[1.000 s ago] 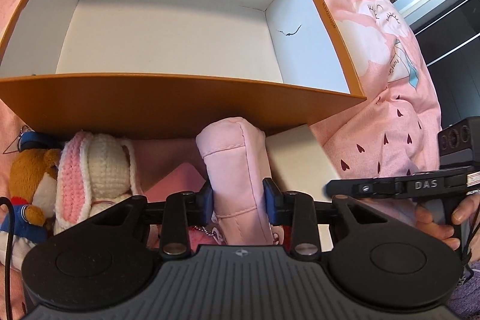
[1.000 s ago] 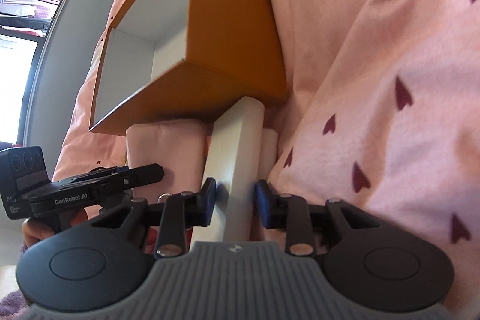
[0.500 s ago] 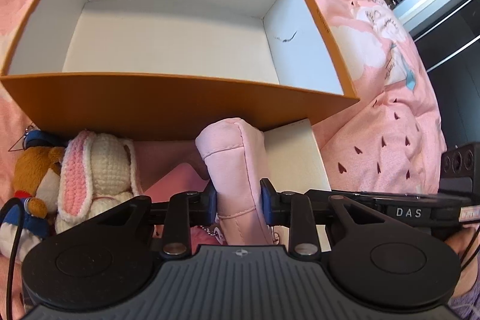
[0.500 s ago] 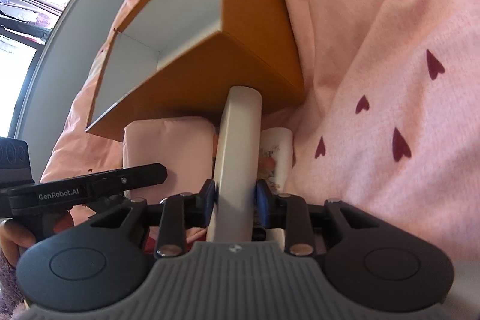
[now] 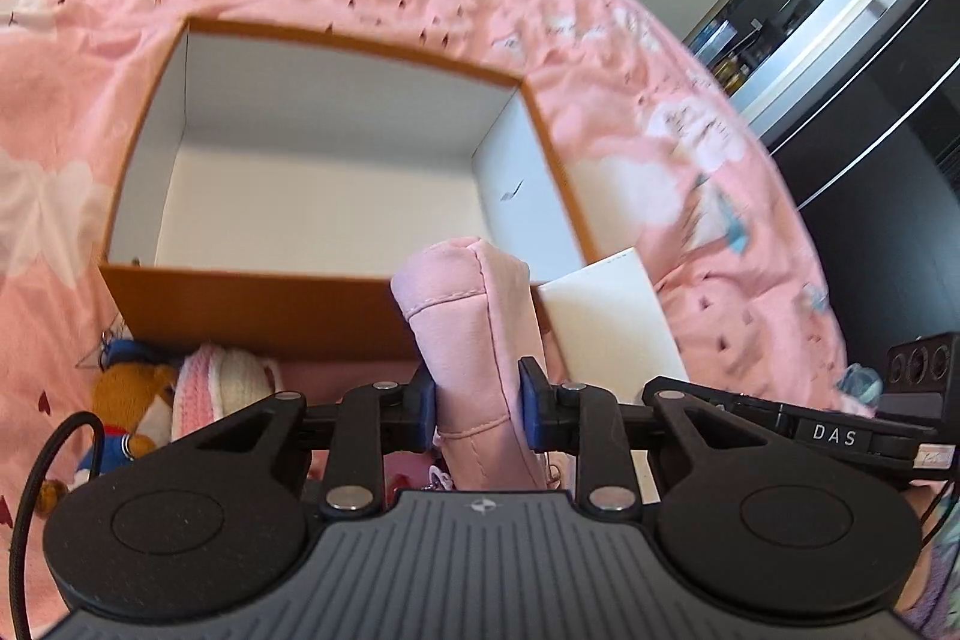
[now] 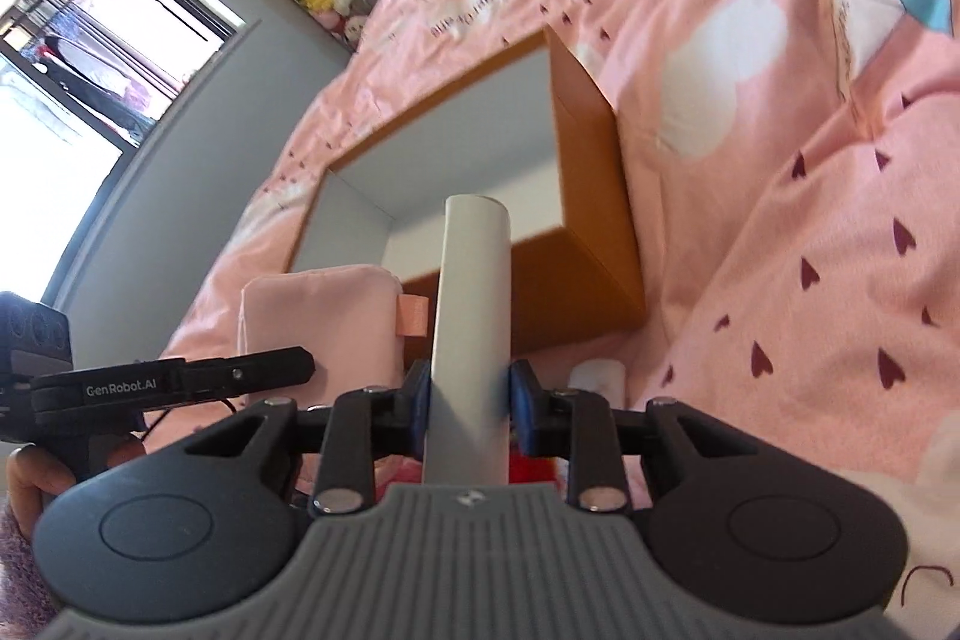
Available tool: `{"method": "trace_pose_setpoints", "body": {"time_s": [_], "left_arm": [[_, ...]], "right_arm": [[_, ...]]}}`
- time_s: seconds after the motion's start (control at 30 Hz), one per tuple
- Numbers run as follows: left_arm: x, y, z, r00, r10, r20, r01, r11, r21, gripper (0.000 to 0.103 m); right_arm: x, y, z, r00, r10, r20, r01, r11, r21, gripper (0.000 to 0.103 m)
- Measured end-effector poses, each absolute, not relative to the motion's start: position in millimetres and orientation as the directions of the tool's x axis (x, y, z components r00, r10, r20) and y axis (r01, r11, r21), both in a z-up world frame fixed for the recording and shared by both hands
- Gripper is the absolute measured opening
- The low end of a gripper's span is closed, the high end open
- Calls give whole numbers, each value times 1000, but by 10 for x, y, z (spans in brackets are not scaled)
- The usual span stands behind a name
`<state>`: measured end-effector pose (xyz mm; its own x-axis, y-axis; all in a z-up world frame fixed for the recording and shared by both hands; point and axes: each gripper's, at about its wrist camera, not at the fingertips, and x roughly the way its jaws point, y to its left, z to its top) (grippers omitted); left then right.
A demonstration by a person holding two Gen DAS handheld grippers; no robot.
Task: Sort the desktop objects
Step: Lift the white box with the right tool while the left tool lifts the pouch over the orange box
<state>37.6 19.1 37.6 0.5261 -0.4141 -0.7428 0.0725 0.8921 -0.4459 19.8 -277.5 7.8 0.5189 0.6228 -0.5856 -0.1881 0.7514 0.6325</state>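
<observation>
1. The left gripper (image 5: 477,403) has its fingers pinching a soft pink pouch (image 5: 474,340). The pouch stands up between the pads, held low, just short of the near wall of the orange box (image 5: 264,307), which sits on a bed with a pink cover (image 5: 660,58). The padding gives under the pads, so the pouch could sag or slide out on the way over the wall.

2. The right gripper (image 6: 469,403) has its fingers pinching a flat white box (image 6: 474,292) by its thin sides, with the long end sticking out toward the orange box. A grip this far from the middle lets the white box swing or twist.

3. The two held things are side by side and close. If both go in together, they may knock against each other or against the near wall and come loose.

4. The orange box rests on soft bedding, so a bump on its rim could tip or shift it.

5. A teddy bear (image 5: 129,400) and a knitted rabbit (image 5: 219,382) lie against the box's near wall; a low pass could drag them.
</observation>
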Motion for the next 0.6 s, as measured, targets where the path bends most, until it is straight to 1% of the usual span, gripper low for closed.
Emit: {"method": "trace_pose_setpoints", "body": {"time_s": [0.17,0.37,0.6], "left_arm": [[392,265,602,575,-418,-703,90,887,-453,30],[492,346,759,618,-394,-680,80,892,-444,30],[766,550,788,656,-343,-673,19,898,-439,30]], "right_arm": [[299,-2726,255,553,634,-541,-219,737,639,29],[498,-2580,448,581,642,-501,-257,728,635,29],[990,-2365,516,639,565,-521,-223,785,577,29]]}}
